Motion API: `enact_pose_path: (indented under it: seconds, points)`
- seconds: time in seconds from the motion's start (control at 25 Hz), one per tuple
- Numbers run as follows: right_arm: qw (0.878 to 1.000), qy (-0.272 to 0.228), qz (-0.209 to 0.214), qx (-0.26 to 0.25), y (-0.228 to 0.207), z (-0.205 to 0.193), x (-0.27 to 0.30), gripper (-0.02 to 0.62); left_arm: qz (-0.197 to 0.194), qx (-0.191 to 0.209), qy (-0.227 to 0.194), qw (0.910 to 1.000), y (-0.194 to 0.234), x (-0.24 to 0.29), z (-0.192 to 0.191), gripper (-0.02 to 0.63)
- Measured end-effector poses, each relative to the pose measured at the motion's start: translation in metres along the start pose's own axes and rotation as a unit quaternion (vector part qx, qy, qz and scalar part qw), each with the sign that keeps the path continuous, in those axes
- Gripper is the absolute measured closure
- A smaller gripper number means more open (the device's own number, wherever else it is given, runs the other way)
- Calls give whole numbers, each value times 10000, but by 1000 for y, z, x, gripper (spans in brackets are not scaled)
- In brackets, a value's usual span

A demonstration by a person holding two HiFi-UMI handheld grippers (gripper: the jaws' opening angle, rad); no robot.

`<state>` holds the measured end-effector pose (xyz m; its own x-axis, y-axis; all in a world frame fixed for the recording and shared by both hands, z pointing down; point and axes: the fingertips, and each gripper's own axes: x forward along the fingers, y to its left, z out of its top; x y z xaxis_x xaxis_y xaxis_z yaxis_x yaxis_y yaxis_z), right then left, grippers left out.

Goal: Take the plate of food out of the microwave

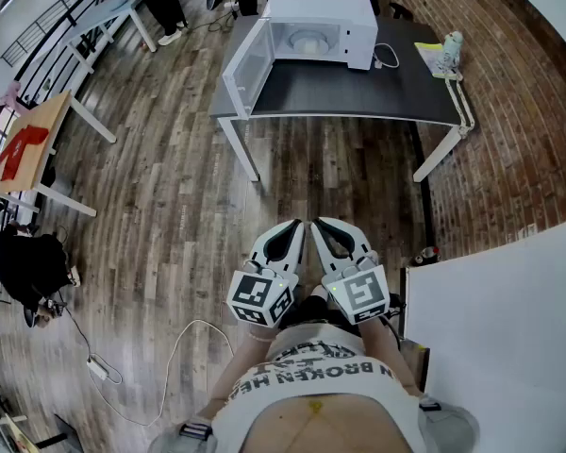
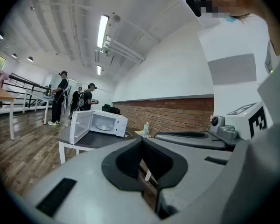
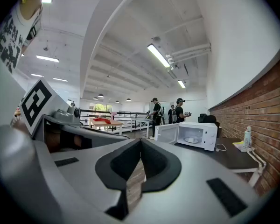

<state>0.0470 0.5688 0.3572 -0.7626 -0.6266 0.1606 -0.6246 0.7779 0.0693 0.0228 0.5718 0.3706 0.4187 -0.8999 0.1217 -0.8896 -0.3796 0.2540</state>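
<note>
Plate (image 1: pixel 309 39) in microwave (image 1: pixel 325 9), well beyond left tool (image 1: pixel 295 226), right tool (image 1: pixel 318 226).

The shirt (image 1: pixel 313 371) carries printed capital letters. In the head view the words "IN BROKEN" can be read, while the line below them is folded and unclear. In the right gripper view the print is too skewed to read. The left cube (image 1: pixel 261 293) and right cube (image 1: pixel 360 293) each show black-and-white square markers.

Bright, even light from ceiling tube lamps (image 2: pixel 102 31); heavy fisheye bending, dark vignetted corners, soft sheen on the wooden floor (image 1: pixel 179 187).
</note>
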Motion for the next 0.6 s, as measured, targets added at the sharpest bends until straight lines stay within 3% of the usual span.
enact_pose_path:
  seconds: [0.6]
  points:
    - [9999, -47, 115, 20, -14, 1, 27, 588, 50, -121, -123, 9998, 27, 15, 5, 600]
